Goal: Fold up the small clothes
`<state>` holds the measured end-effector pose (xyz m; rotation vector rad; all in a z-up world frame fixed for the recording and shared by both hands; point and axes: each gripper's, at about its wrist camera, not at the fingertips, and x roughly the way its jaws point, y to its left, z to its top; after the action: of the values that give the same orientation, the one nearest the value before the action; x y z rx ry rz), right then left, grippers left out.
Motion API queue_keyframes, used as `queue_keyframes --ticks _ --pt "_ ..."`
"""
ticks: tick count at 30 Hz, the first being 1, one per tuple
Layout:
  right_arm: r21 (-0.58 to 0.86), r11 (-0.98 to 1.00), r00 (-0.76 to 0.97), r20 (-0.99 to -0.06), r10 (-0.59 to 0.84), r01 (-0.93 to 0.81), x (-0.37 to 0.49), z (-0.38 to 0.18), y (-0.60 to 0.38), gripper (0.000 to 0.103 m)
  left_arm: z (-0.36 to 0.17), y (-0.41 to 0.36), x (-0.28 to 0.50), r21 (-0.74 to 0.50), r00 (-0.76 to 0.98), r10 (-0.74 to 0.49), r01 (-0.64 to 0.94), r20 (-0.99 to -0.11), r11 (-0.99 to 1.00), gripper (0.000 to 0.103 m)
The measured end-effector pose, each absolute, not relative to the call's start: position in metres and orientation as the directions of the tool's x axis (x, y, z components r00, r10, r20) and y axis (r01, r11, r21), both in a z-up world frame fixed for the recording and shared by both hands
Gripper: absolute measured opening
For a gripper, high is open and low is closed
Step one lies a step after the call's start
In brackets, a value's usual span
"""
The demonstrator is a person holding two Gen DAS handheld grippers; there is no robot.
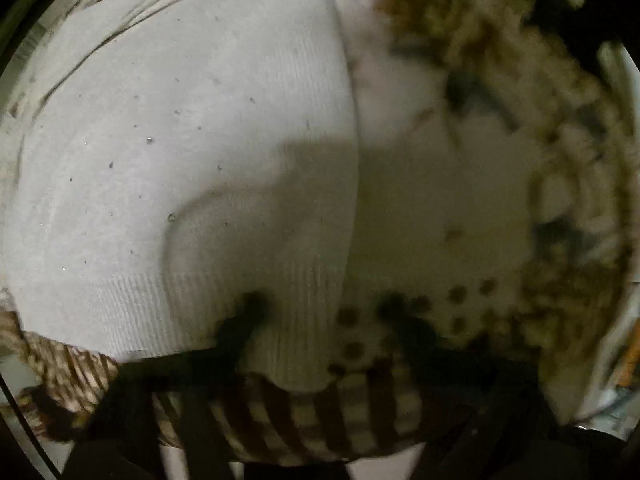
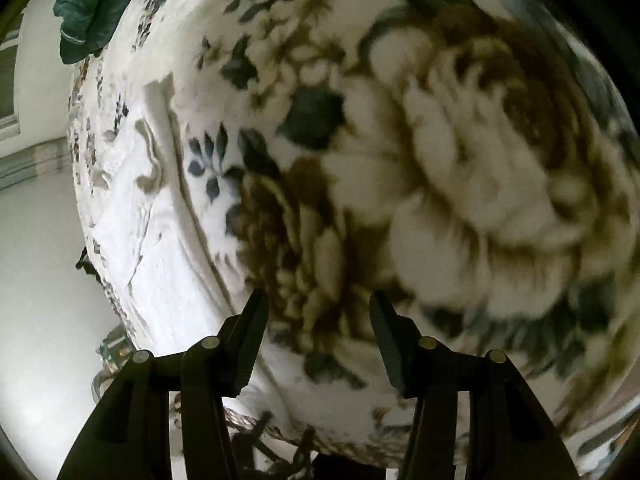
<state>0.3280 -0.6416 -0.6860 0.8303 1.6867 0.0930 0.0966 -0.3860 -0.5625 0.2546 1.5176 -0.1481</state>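
A white knitted sock (image 1: 180, 184) lies flat on the floral bedspread (image 1: 460, 184) and fills the left of the left wrist view; its ribbed cuff points toward the camera. My left gripper (image 1: 320, 312) is open, its dark fingertips (image 1: 248, 312) blurred; one tip lies over the cuff and the other is on the bedspread beside it. A brown-and-cream striped cloth (image 1: 320, 416) lies under the fingers. My right gripper (image 2: 318, 312) is open and empty, close above the bedspread's large brown flower print (image 2: 460, 184).
A dark green garment (image 2: 88, 4) lies at the bed's far edge, top left of the right wrist view. The bed edge (image 2: 104, 208) drops to a pale floor (image 2: 36, 280) on the left. A woven basket rim (image 1: 52, 364) shows at lower left.
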Motion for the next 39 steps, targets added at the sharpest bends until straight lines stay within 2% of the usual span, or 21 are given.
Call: queue_keyframes --ticks 1,2,6,14,17,18,19,20,22,26,31,36,39 --pt "0.485 0.746 -0.054 -0.821 0.568 0.456 0.335 -0.687 -0.643 0.055 -0.562 -0.387 0.098 0.101 0.082 0.084 0.238 -0.993 0.966 0.025" --pt "0.496 0.749 -0.055 -0.817 0.574 0.438 0.343 -0.688 -0.644 0.055 -0.557 -0.386 0.098 0.13 0.12 0.106 0.22 -0.987 0.967 0.006" --pt "0.561 0.733 -0.042 -0.782 0.621 0.385 0.39 -0.692 -0.635 0.055 -0.512 -0.367 0.094 0.141 0.263 0.1 0.142 -0.96 0.98 0.003" --pt "0.761 0.533 0.094 -0.602 0.793 0.371 0.518 -0.716 -0.594 0.055 -0.46 -0.35 0.094 0.153 0.298 0.117 0.101 -0.947 0.983 0.003" --pt "0.749 0.539 0.065 -0.604 0.794 0.385 0.552 -0.736 -0.572 0.054 -0.45 -0.344 0.099 0.132 0.306 0.103 0.078 -0.947 0.988 0.003" --pt "0.748 0.537 0.05 -0.6 0.798 0.39 0.558 -0.741 -0.565 0.05 -0.446 -0.34 0.101 0.12 0.313 0.093 0.067 -0.945 0.991 0.003" --pt "0.748 0.535 0.048 -0.598 0.8 0.393 0.562 -0.743 -0.562 0.02 -0.443 -0.336 0.104 0.109 0.318 0.085 0.058 -0.944 0.992 0.003" --pt "0.735 0.554 0.029 -0.611 0.791 0.391 0.565 -0.744 -0.555 0.008 -0.44 -0.33 0.107 0.098 0.325 0.079 0.043 -0.942 0.994 0.003" --pt "0.689 0.631 0.016 -0.68 0.733 0.355 0.569 -0.73 -0.546 0.008 -0.436 -0.316 0.108 0.069 0.335 0.062 0.008 -0.94 0.998 0.003" --pt "0.623 0.722 0.024 -0.762 0.648 0.301 0.576 -0.69 -0.531 0.007 -0.431 -0.28 0.108 -0.014 0.342 0.008 -0.064 -0.94 0.998 0.003" --pt "0.51 0.84 0.015 -0.856 0.517 0.183 0.588 -0.605 -0.476 0.007 -0.412 -0.223 0.106 -0.132 0.364 -0.08 -0.121 -0.928 0.984 0.003" --pt "0.407 0.913 0.035 -0.913 0.406 0.04 0.611 -0.528 -0.357 0.007 -0.386 -0.137 0.098 -0.213 0.411 -0.113 -0.207 -0.905 0.955 0.003" --pt "0.343 0.939 0.026 -0.939 0.344 -0.031 0.627 -0.51 -0.261 0.007 -0.384 -0.082 0.094 -0.237 0.429 -0.106 -0.265 -0.897 0.935 0.003"
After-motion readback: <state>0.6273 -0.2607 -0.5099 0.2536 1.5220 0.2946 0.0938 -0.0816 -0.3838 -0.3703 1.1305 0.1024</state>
